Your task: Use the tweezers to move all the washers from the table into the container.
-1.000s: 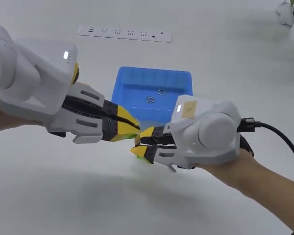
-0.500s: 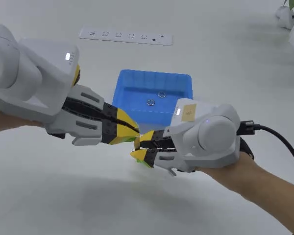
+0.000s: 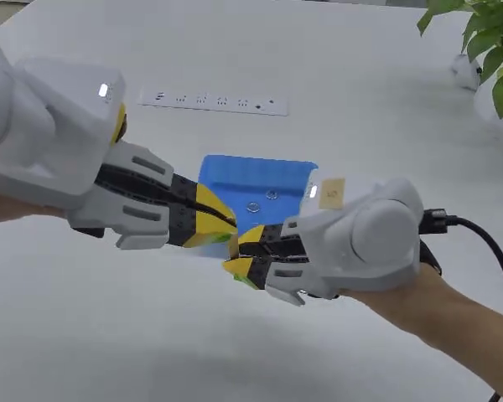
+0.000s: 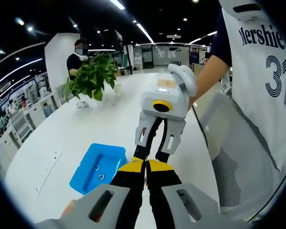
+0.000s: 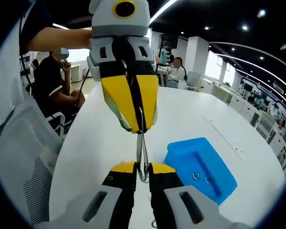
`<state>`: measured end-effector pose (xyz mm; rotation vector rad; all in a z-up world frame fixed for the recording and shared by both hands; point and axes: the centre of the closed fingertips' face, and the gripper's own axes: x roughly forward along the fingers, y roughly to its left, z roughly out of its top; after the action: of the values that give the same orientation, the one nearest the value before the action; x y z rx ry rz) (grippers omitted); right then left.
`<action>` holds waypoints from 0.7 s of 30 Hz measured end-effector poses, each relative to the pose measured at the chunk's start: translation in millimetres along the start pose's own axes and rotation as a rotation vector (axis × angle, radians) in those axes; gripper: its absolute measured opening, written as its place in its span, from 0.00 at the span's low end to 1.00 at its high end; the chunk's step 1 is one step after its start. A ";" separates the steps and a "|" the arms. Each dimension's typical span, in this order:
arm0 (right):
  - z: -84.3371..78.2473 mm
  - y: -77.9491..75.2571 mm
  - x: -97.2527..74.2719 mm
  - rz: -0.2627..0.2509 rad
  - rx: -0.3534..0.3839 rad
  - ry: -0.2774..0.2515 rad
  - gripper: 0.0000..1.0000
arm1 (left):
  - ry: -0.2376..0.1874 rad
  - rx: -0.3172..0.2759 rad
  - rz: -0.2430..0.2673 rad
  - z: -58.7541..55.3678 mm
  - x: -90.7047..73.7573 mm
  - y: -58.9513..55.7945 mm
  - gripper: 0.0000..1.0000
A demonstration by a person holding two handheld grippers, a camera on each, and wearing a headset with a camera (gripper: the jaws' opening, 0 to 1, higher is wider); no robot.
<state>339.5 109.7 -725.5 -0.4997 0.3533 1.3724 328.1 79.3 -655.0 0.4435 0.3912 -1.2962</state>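
White workbench top point(image 3: 386, 126) as ground. Shows tweezers point(image 5: 142, 148) spanning both grippers, one end pinched in the left gripper point(image 5: 137, 128), the other in the right gripper point(image 5: 142, 168). Two washers point(image 3: 253, 206) lying inside the blue container point(image 3: 235, 172) just behind the jaws; power strip point(image 3: 214, 101) farther back, well apart.

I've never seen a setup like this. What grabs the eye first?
Two hand-held devices meet nose to nose at the centre of the head view: the left claw and right claw both seem to pinch one thin pair of tweezers stretched between them. Just behind them sits a bright blue container with two washers already inside.
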 end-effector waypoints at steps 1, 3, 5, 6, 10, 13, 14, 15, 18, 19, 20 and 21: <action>2.3 -1.6 -1.4 -0.005 -0.002 -0.003 0.11 | 0.001 0.013 0.002 2.6 -1.1 1.1 0.05; 9.5 -8.2 -4.9 -0.027 -0.022 -0.014 0.11 | 0.003 0.046 0.007 10.2 -3.9 4.8 0.05; 14.3 -13.7 -7.4 -0.036 -0.032 -0.019 0.11 | -0.003 0.056 0.014 15.7 -5.6 8.9 0.05; 16.2 -16.8 -8.5 -0.043 -0.038 -0.021 0.11 | -0.005 0.056 0.013 17.6 -6.2 10.4 0.05; 23.2 -32.4 -13.3 -0.071 -0.057 -0.029 0.11 | -0.007 0.091 0.020 26.6 -6.7 21.4 0.05; 26.3 -42.9 -15.8 -0.089 -0.065 -0.034 0.11 | -0.008 0.119 0.019 33.5 -5.0 31.7 0.05; 27.1 -47.8 -16.4 -0.095 -0.064 -0.037 0.11 | -0.008 0.121 0.017 34.8 -4.3 34.6 0.05; 27.1 -50.9 -16.6 -0.099 -0.065 -0.038 0.11 | -0.007 0.126 0.017 31.9 -1.9 42.6 0.05; 25.0 -65.7 -17.3 -0.120 -0.060 -0.041 0.11 | -0.010 0.149 0.008 33.2 4.2 56.1 0.05; 23.8 -69.4 -17.4 -0.127 -0.061 -0.039 0.11 | -0.010 0.153 0.003 33.4 5.8 58.2 0.05; 21.4 -74.8 -17.1 -0.133 -0.062 -0.035 0.11 | -0.011 0.156 -0.002 33.2 9.0 62.8 0.05; 19.2 -78.2 -16.6 -0.135 -0.061 -0.031 0.11 | -0.010 0.159 -0.005 32.5 11.1 65.9 0.05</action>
<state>412.7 96.6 -690.5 -0.5430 0.2483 1.2614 395.8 67.0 -626.8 0.5701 0.2822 -1.3387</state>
